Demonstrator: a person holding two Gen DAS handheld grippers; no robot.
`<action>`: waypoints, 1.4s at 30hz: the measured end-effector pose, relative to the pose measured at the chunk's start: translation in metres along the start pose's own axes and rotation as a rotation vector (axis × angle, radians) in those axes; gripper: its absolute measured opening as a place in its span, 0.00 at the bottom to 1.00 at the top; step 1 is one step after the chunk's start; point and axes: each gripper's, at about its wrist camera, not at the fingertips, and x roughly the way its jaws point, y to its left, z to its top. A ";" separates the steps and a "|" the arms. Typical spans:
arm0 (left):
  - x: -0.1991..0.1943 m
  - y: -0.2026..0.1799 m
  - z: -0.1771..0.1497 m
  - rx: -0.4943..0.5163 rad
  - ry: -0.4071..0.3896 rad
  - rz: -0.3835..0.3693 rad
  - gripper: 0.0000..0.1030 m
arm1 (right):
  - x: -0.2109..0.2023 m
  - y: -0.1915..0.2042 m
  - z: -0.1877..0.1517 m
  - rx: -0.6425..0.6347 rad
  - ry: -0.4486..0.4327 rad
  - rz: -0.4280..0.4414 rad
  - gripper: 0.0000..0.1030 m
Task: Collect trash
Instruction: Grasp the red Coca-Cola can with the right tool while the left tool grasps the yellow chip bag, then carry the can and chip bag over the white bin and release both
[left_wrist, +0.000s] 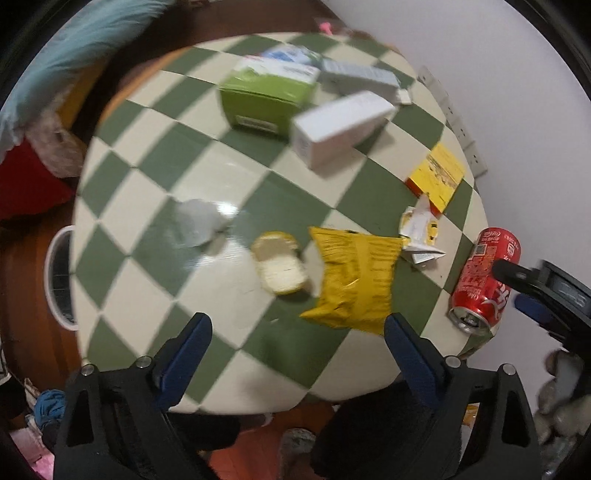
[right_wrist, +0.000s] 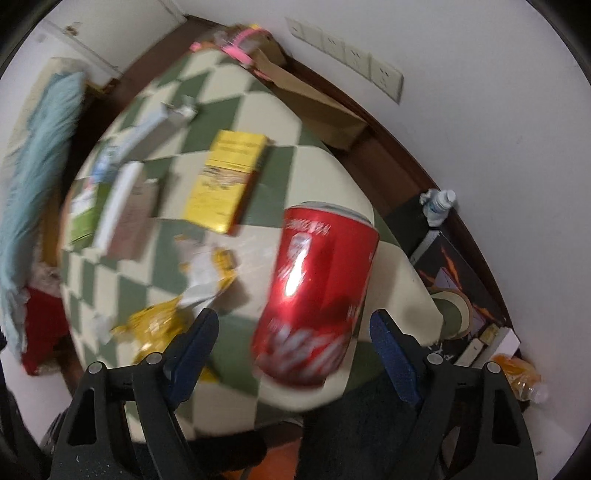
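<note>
**Red can lying between spread right jaws at counter edge**

The right gripper (right_wrist: 293, 332) is seen with jaws wide, nothing gripped. The red can (right_wrist: 317, 291) lies on its side between them, no contact discernible through blur. The left gripper (left_wrist: 297, 334) is likewise held with jaws wide and empty above the checkered counter (left_wrist: 147, 162). Just ahead of the left jaws a yellow snack bag (left_wrist: 354, 277) is noted, a pale yellow lump (left_wrist: 279, 266) to its left. Farther ahead lie a green box (left_wrist: 266, 96) and a white box (left_wrist: 340, 125).
</note>
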 end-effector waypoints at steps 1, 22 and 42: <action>0.005 -0.004 0.003 0.003 0.006 -0.008 0.92 | 0.011 -0.002 0.004 0.009 0.020 -0.012 0.82; 0.084 -0.062 0.025 0.129 0.077 0.102 0.55 | 0.037 -0.017 0.000 -0.157 0.080 -0.081 0.63; -0.005 -0.066 0.002 0.190 -0.155 0.094 0.35 | -0.023 0.004 -0.025 -0.241 -0.077 -0.017 0.62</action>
